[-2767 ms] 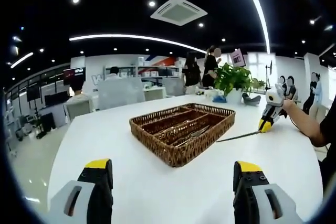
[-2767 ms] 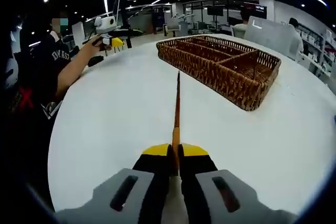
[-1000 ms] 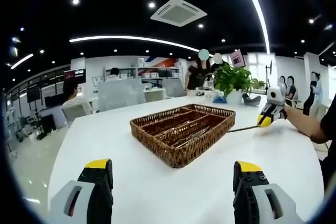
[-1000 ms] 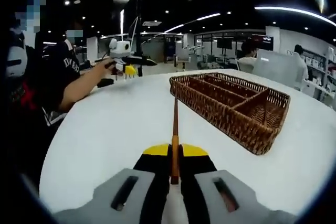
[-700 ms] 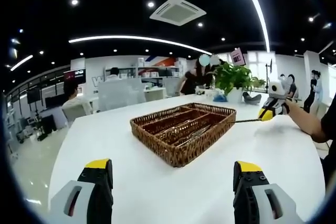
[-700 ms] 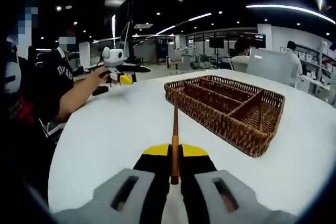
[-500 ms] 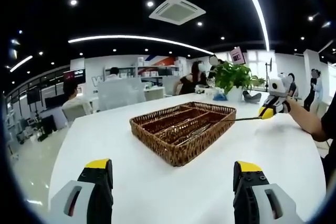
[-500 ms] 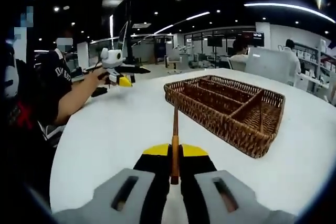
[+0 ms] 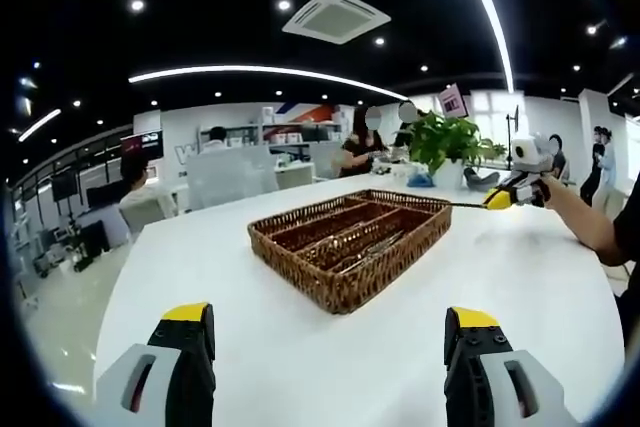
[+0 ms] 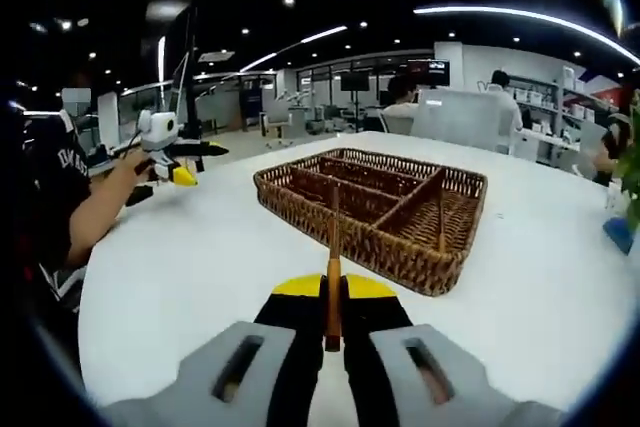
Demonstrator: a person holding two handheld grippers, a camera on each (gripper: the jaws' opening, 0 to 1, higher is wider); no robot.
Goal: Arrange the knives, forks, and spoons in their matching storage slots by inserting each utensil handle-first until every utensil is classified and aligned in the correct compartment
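In the right gripper view, our right gripper point(image 10: 334, 292) is clamped on a thin utensil point(image 10: 333, 247) with an orange-brown handle, which points straight ahead toward the wicker tray point(image 10: 420, 262); we cannot tell whether its tip touches the rim. In the left gripper view, our left gripper point(image 9: 330, 332) stands wide apart above the white tabletop point(image 9: 250, 317), holding nothing. Beyond it the divided tray holds several metal utensils point(image 9: 370, 250). Behind stands a potted plant point(image 9: 447, 142).

The left gripper point(image 9: 325, 347) hangs with jaws wide apart, holding nothing. The right gripper point(image 10: 334, 297) is clamped tight on a thin utensil point(image 10: 333, 265) pointing to twelve o'clock.
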